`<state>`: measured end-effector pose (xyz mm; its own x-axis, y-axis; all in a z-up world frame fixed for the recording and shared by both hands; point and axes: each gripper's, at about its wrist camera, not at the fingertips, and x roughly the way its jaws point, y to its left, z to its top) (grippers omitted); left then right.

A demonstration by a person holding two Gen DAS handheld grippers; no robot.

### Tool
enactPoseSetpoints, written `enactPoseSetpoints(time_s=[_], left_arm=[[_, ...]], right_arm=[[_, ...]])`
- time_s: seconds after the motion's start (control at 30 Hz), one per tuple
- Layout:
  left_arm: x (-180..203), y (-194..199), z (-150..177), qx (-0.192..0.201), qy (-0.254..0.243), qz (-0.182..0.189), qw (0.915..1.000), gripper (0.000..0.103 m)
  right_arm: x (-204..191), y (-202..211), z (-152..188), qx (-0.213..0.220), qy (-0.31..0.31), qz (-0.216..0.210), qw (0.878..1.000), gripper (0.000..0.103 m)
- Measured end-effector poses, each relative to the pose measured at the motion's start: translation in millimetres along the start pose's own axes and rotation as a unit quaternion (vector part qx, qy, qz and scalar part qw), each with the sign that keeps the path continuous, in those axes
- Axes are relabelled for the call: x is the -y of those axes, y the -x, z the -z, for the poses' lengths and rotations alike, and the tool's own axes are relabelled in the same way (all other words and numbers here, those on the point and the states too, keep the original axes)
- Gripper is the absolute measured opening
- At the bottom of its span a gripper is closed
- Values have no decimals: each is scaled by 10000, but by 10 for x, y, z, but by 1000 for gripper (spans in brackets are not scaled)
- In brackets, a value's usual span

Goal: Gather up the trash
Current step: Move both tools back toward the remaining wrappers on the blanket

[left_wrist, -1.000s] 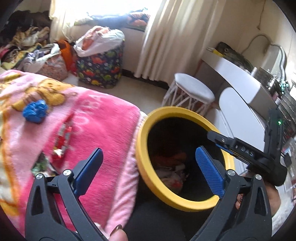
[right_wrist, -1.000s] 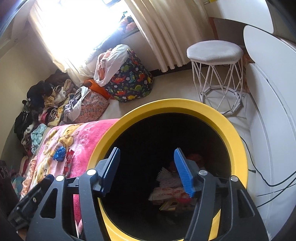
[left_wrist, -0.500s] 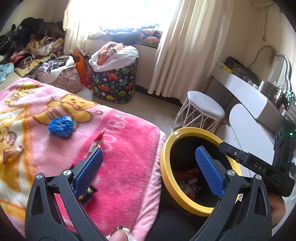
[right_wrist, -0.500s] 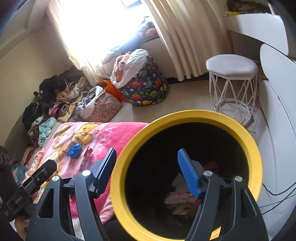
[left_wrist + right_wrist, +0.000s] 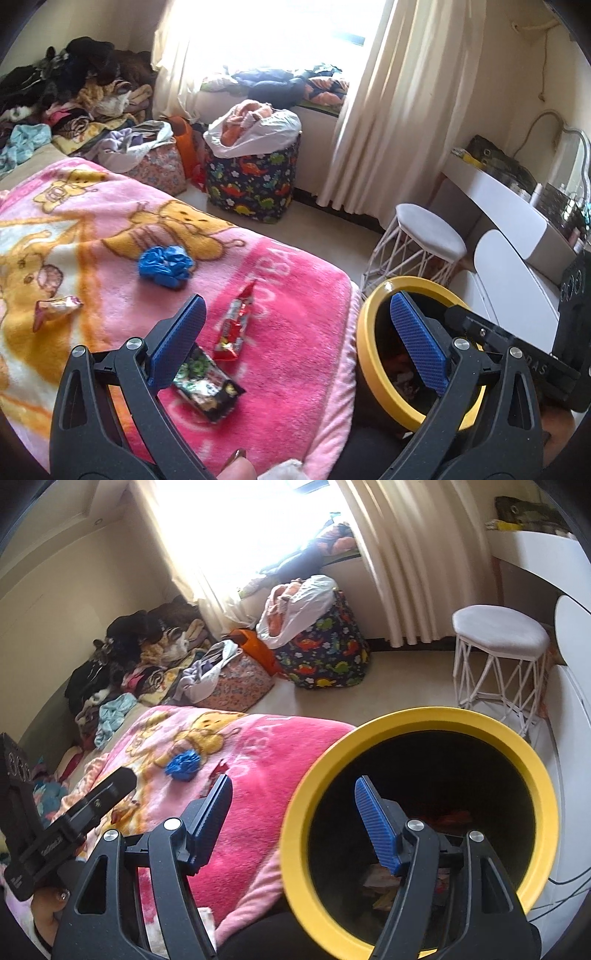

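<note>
A pink cartoon blanket (image 5: 295, 295) covers the bed. On it lie a crumpled blue wrapper (image 5: 164, 266), a red snack wrapper (image 5: 236, 328), a dark printed wrapper (image 5: 207, 387) and a shiny pink wrapper (image 5: 55, 306). A black bin with a yellow rim (image 5: 369, 350) stands at the bed's right edge, with trash inside. My left gripper (image 5: 295, 339) is open and empty above the blanket's near corner. My right gripper (image 5: 291, 819) is open and empty, straddling the bin's rim (image 5: 295, 812). The blue wrapper (image 5: 183, 762) also shows in the right wrist view.
A white stool (image 5: 424, 240) stands beyond the bin. A dinosaur-print bag (image 5: 251, 181) and a floral bag (image 5: 155, 166) sit by the curtain. Clothes are piled (image 5: 66, 96) at the far left. A white desk (image 5: 509, 206) is on the right.
Both grippers have pulled back and left from the bin's mouth toward the bed. The bin now looks smaller and to the right; more of the blanket and its wrappers is in view.
</note>
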<state>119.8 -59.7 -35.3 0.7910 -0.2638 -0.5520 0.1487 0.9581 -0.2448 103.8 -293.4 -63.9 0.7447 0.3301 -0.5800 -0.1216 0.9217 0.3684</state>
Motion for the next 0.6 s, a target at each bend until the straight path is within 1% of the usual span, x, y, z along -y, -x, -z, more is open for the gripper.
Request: enactPoseSetpoints(time_s=[0.37,0.6], left_arm=[[-322,113,-26,129,259,-231,9993,92],[-597,182,-33,208,432,-491,9976,92]], right_arm=[[-326,-157,19,-219,308,-293,9989,67],[-612,-307,56,-411,562,-565,9960,67]])
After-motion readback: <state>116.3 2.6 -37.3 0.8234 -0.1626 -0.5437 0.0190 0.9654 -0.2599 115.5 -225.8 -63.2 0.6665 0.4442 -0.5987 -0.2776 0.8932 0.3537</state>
